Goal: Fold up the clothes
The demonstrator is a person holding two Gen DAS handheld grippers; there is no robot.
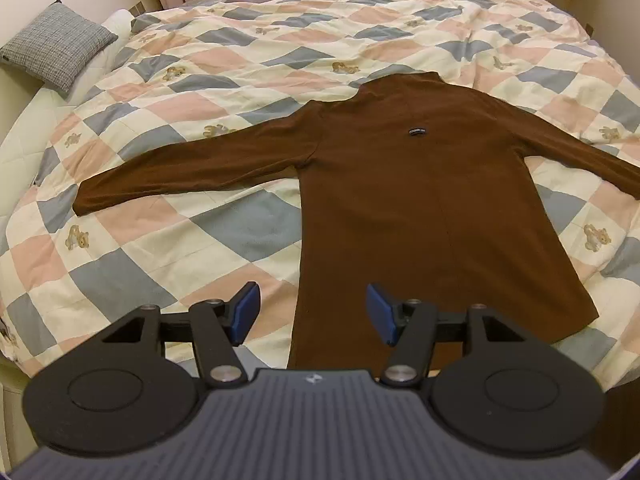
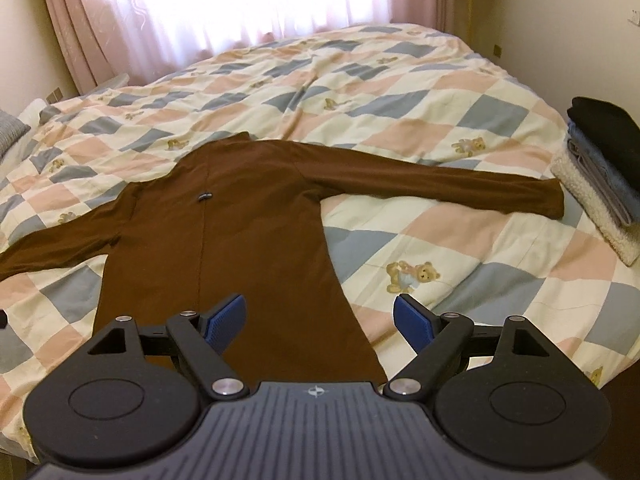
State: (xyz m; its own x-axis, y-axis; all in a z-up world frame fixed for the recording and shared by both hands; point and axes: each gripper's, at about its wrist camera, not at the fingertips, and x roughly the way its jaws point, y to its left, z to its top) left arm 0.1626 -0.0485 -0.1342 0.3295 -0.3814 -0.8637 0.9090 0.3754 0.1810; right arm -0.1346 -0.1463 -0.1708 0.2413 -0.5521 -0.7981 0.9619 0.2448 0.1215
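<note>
A brown long-sleeved top (image 1: 420,200) (image 2: 224,240) lies flat on the bed, collar away from me, both sleeves spread out sideways, a small dark label on its chest. My left gripper (image 1: 314,314) hovers open over the top's lower left hem edge, blue pads apart with nothing between them. My right gripper (image 2: 320,320) is open too, above the lower right hem edge. The left sleeve cuff (image 1: 86,200) and right sleeve cuff (image 2: 552,200) rest on the quilt.
The bed carries a checked quilt (image 1: 200,92) with bear prints. A grey cushion (image 1: 56,46) sits at the far left. A stack of folded clothes (image 2: 600,168) lies at the right edge, just beyond the right cuff. Pink curtains (image 2: 80,20) hang behind the bed.
</note>
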